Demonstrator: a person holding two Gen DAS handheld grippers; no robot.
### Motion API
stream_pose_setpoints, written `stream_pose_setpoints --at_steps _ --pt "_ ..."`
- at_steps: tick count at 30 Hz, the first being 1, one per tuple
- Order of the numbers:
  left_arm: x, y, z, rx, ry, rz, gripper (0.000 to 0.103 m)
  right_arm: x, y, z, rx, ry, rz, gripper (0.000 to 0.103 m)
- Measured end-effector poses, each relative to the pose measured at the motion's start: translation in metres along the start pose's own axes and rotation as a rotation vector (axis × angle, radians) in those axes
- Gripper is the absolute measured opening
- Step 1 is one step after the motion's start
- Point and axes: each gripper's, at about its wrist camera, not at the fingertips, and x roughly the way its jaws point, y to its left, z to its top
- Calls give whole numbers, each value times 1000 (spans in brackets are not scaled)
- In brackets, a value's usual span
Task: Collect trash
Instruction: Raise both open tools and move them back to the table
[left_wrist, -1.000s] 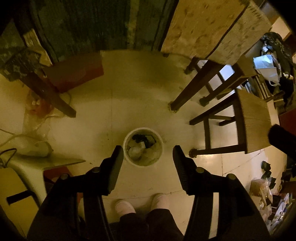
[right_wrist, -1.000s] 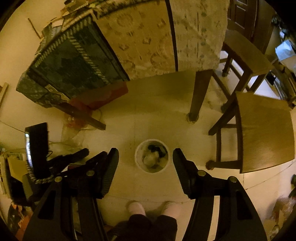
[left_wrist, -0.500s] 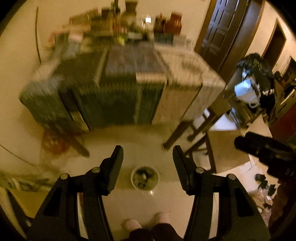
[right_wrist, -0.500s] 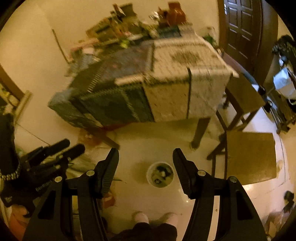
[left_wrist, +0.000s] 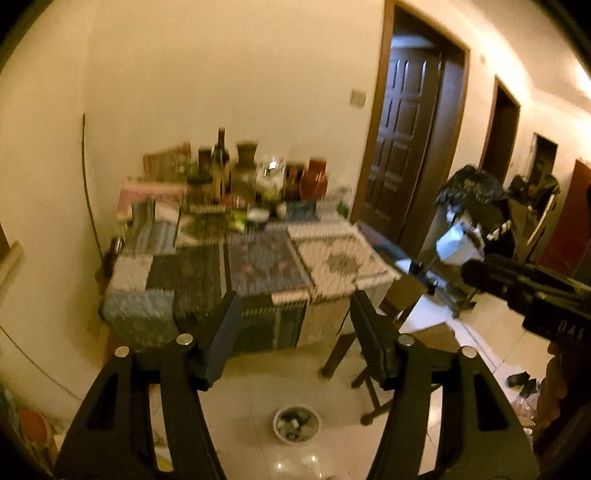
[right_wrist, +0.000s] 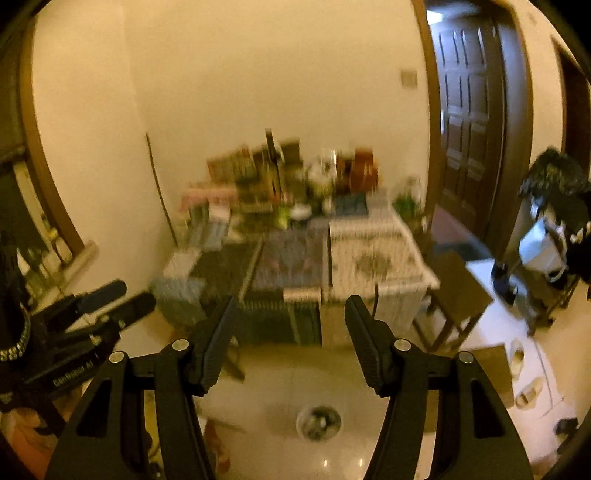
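A small white waste bin (left_wrist: 296, 423) with trash in it stands on the tiled floor in front of the table; it also shows in the right wrist view (right_wrist: 318, 421). My left gripper (left_wrist: 293, 317) is open and empty, held high and pointing at the table. My right gripper (right_wrist: 290, 321) is open and empty, also high and level. Each gripper shows at the edge of the other's view: the right one (left_wrist: 524, 284) and the left one (right_wrist: 110, 302).
A table (left_wrist: 258, 262) with patchwork cloths carries several bottles and jars (left_wrist: 240, 173) at its back by the wall. Wooden chairs (right_wrist: 458, 291) stand to its right. A dark door (left_wrist: 402, 147) is behind. Slippers (right_wrist: 517, 354) lie on the floor at right.
Both grippers have swung up from pointing down at the bin to pointing across the room at the table. The bin now sits low in both views. Jaws stayed open.
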Motion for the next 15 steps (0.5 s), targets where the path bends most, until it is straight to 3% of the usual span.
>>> stream_pose_setpoints --at_steps 3,5,7,10,13,15 --pt "-26 2 9 10 -60 -10 69 -20 12 9 -21 -86 -24 74" --pt "-41 4 14 15 -94 -20 72 -32 21 13 -32 -149 -38 79" --pt "-52 7 19 14 -123 -22 86 -36 26 14 -40 -184 -56 82" --pt "-65 11 25 -2 -179 -13 88 -36 30 17 -44 -217 -87 94" --pt "-65 14 31 -6 -196 -11 98 -34 28 18 -37 -231 -106 94" --pt "-64 15 34 -3 -209 -1 99 -28 24 21 -33 -224 -107 95"
